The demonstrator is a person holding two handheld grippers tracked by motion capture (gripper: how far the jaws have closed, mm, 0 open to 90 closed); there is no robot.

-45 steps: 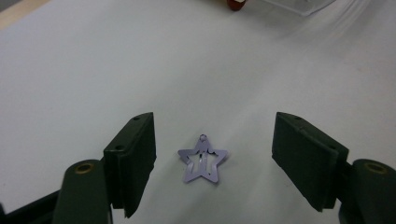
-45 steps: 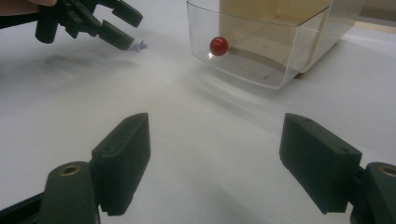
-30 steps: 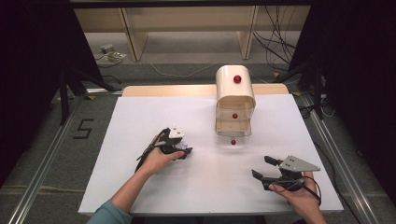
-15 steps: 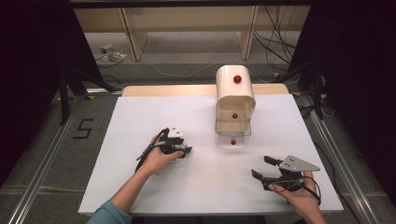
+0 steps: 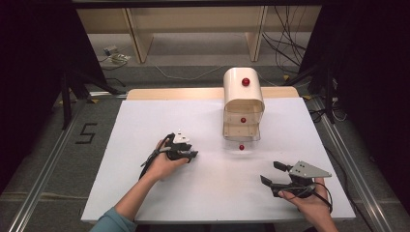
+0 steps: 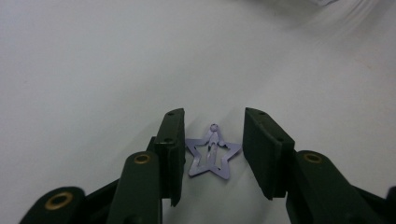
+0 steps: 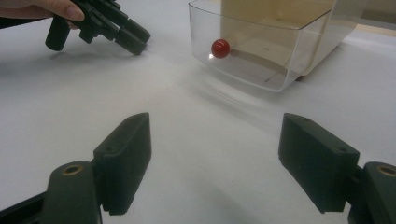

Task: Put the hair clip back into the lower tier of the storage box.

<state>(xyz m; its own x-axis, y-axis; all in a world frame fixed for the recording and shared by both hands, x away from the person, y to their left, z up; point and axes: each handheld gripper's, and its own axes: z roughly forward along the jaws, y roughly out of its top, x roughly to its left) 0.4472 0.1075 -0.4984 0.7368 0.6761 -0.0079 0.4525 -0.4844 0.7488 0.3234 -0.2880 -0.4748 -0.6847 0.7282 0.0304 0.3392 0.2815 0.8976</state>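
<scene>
A small purple star-shaped hair clip lies flat on the white table between the jaws of my left gripper. The jaws have just been closing around it. The left pad touches one point of the star, and a thin gap remains at the right pad. In the high view the left gripper rests on the table left of centre, tips pointing right. My right gripper sits low at the front right, open and empty.
A cream mini drawer cabinet stands at the back centre. Its clear bottom drawer with a red knob is pulled out toward me. The white tabletop ends at metal rails on both sides.
</scene>
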